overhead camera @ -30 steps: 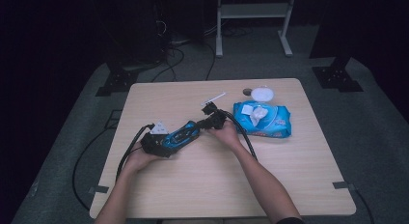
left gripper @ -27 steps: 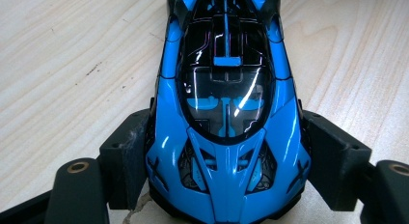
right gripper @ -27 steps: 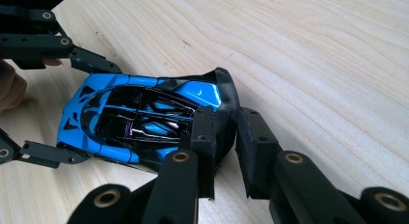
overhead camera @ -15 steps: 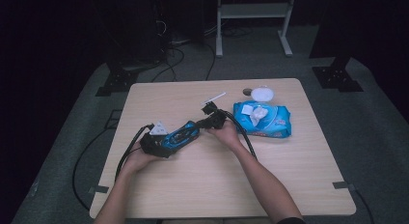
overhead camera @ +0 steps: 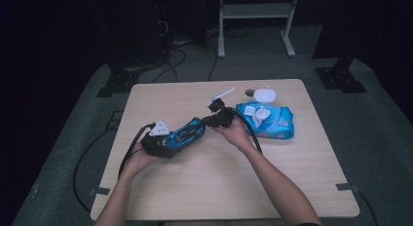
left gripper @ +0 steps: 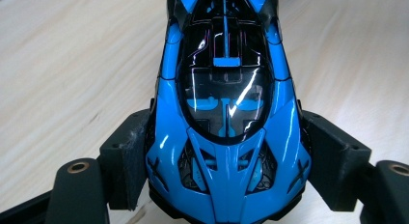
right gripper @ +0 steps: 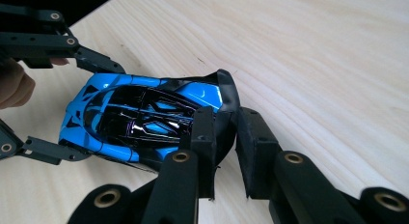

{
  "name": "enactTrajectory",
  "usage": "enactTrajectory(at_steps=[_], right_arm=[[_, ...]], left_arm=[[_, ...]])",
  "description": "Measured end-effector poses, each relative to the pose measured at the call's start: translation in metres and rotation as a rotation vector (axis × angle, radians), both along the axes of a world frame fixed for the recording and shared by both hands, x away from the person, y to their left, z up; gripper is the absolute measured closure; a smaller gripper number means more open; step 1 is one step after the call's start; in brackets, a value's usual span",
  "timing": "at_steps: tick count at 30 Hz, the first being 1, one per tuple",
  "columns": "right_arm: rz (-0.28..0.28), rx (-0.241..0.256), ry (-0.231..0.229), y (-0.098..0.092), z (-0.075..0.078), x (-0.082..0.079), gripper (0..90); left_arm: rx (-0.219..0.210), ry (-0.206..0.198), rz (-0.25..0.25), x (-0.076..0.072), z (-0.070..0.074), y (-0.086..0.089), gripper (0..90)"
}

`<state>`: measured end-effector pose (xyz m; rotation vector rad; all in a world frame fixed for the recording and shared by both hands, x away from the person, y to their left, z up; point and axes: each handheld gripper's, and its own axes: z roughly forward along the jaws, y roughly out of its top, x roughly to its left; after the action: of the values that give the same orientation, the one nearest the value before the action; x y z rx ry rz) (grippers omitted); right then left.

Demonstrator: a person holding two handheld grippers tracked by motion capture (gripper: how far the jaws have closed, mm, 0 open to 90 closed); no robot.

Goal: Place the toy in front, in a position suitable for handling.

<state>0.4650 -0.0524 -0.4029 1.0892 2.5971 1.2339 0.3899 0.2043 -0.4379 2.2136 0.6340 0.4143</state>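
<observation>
**Both grippers locked on the blue toy car, nothing much moving**

Comparing against the shots from a second ago, basically nothing has shifted; the blue toy car [overhead camera: 186, 133] sits at the same spot on the counter [overhead camera: 204, 187], left of centre, and both hands are where they were; so I'd guess this is a steady two-handed hold rather than a move in progress.

The left gripper [left gripper: 224, 171] has its jaws closed in on both flanks of the car near one end, pads pressed to the bodywork; the right gripper [right gripper: 224, 151] is nearly closed, pinching the thin black wing at the other end between its pads; looks like a hold-and-work-on-it setup, maybe to wipe or tug that wing.

Containers: the blue wet wipes pack [overhead camera: 270, 120] lies just right of the hands, flap open with a white wipe [overhead camera: 260, 112] poking out; behind it a small clear dish [overhead camera: 265, 95] holding something white, can't tell what; a small dark cap [overhead camera: 250, 92] beside it.
</observation>
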Motion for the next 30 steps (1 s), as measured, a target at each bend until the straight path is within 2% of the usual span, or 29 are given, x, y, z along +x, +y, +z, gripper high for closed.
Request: enactTrajectory(at_steps=[1, 2, 3, 4, 5, 6, 7, 8, 10, 11, 12, 13, 14, 15, 16, 17, 18, 19, 20, 21, 22, 23, 24, 26, 28, 30], right_arm=[[0.008, -0.010, -0.031, -0.007, 0.008, -0.009, 76.8], [0.008, -0.010, -0.031, -0.007, 0.008, -0.009, 76.8], [0.007, -0.014, -0.045, -0.018, 0.015, -0.020, 76.5], [0.007, -0.014, -0.045, -0.018, 0.015, -0.020, 76.5], [0.000, -0.013, -0.047, -0.028, 0.019, -0.029, 76.4], [0.000, -0.013, -0.047, -0.028, 0.019, -0.029, 76.4], [-0.006, -0.016, -0.058, -0.041, 0.022, -0.040, 76.1], [-0.006, -0.016, -0.058, -0.041, 0.022, -0.040, 76.1], [-0.014, -0.016, -0.064, -0.055, 0.024, -0.052, 75.8], [-0.029, -0.015, -0.070, -0.069, 0.024, -0.062, 75.8], [-0.029, -0.015, -0.070, -0.069, 0.024, -0.062, 75.8], [-0.045, -0.011, -0.072, -0.083, 0.024, -0.073, 75.6], [-0.045, -0.011, -0.072, -0.083, 0.024, -0.073, 75.6], [-0.059, -0.007, -0.076, -0.097, 0.021, -0.084, 75.5], [-0.066, -0.002, -0.076, -0.103, 0.018, -0.089, 75.5], [-0.076, -0.002, -0.072, -0.108, 0.016, -0.094, 75.5], [-0.076, -0.002, -0.072, -0.108, 0.016, -0.094, 75.5], [-0.099, -0.009, -0.081, -0.117, 0.009, -0.102, 89.7], [-0.099, -0.009, -0.081, -0.117, 0.009, -0.102, 89.7], [-0.067, 0.031, -0.066, -0.122, 0.006, -0.105, 88.3], [-0.053, 0.068, -0.010, -0.123, -0.001, -0.109, 85.4], [-0.043, 0.017, -0.030, -0.118, -0.005, -0.113, 81.5], [-0.023, -0.050, -0.070, -0.113, -0.011, -0.118, 79.7], [-0.013, -0.050, -0.057, -0.113, -0.017, -0.122, 79.7], [-0.025, -0.063, -0.077, -0.117, -0.021, -0.124, 78.4], [-0.037, -0.042, -0.063, -0.123, -0.024, -0.124, 77.4]], left_arm=[[-0.002, -0.007, -0.023, -0.005, 0.006, -0.006, 25.8], [-0.002, -0.007, -0.023, -0.005, 0.006, -0.006, 25.8], [-0.006, -0.016, -0.043, -0.011, 0.011, -0.014, 25.8], [-0.006, -0.016, -0.043, -0.011, 0.011, -0.014, 25.8], [-0.015, -0.017, -0.053, -0.014, 0.012, -0.019, 25.8], [-0.016, -0.019, -0.067, -0.017, 0.014, -0.024, 25.8], [-0.017, -0.024, -0.096, -0.022, 0.016, -0.034, 25.8], [-0.017, -0.024, -0.096, -0.022, 0.016, -0.034, 25.8], [-0.016, -0.030, -0.127, -0.026, 0.018, -0.046, 25.8], [-0.027, -0.027, -0.147, -0.031, 0.019, -0.059, 25.8], [-0.027, -0.027, -0.147, -0.031, 0.019, -0.059, 25.8], [-0.034, -0.021, -0.171, -0.036, 0.018, -0.071, 25.8], [-0.034, -0.021, -0.171, -0.036, 0.018, -0.071, 25.7], [-0.028, -0.017, -0.195, -0.040, 0.017, -0.082, 25.8], [-0.028, -0.017, -0.195, -0.040, 0.017, -0.082, 25.7], [-0.019, -0.014, -0.214, -0.044, 0.014, -0.092, 25.7], [-0.019, -0.014, -0.214, -0.044, 0.014, -0.092, 25.7], [-0.007, -0.014, -0.223, -0.047, 0.010, -0.100, 25.7], [-0.007, -0.014, -0.223, -0.047, 0.010, -0.100, 25.7], [0.005, -0.010, -0.231, -0.048, 0.006, -0.108, 25.7], [0.012, -0.008, -0.243, -0.049, 0.003, -0.113, 25.7], [0.027, 0.006, -0.266, -0.049, -0.001, -0.118, 25.8], [0.053, 0.011, -0.272, -0.049, -0.006, -0.122, 25.8], [0.107, 0.027, -0.289, -0.050, -0.016, -0.127, 25.8], [0.080, 0.040, -0.290, -0.051, -0.022, -0.125, 25.8], [0.063, 0.050, -0.284, -0.050, -0.023, -0.124, 25.8]])
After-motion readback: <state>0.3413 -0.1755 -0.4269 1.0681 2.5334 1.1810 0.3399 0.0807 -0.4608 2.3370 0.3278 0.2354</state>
